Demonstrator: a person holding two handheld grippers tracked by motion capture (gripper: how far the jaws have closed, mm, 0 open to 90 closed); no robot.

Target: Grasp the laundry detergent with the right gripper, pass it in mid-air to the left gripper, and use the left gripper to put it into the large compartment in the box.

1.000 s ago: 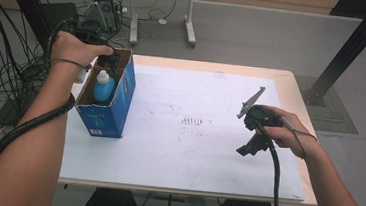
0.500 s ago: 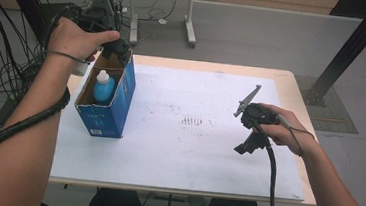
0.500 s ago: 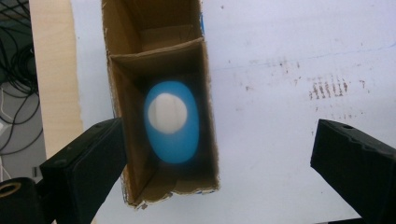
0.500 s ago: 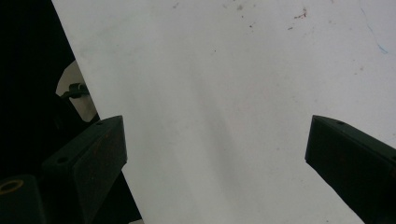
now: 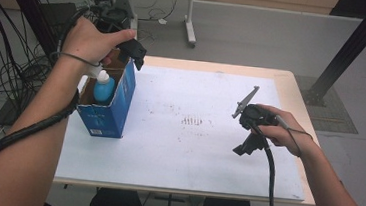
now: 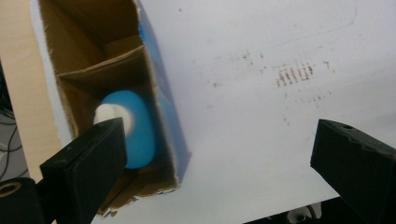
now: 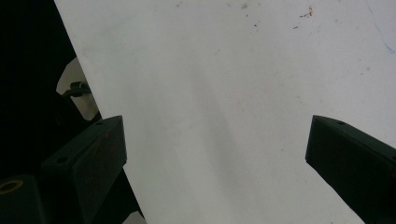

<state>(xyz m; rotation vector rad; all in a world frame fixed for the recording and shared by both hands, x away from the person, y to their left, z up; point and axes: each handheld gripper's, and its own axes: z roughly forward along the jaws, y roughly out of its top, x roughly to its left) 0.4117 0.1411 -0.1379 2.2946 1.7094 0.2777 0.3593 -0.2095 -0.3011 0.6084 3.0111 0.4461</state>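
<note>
Left gripper (image 5: 135, 57) hangs wide and empty above my box (image 5: 115, 108) at the tabletop's left edge; bottle (image 6: 133, 128) already inside, packing looks done.

high view: above near edge, facing forward-down over whole bench (image 5: 177, 147). gripper views close, looking down; left shares blue box (image 6: 159, 107) with high view.

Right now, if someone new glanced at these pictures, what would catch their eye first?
Probably the blue bottle with a white cap, standing inside the open blue cardboard box at the left of the white table. The left gripper hangs just above the box, its jaws wide apart. At the right, the right gripper is held low over the bare tabletop, also open.
</note>
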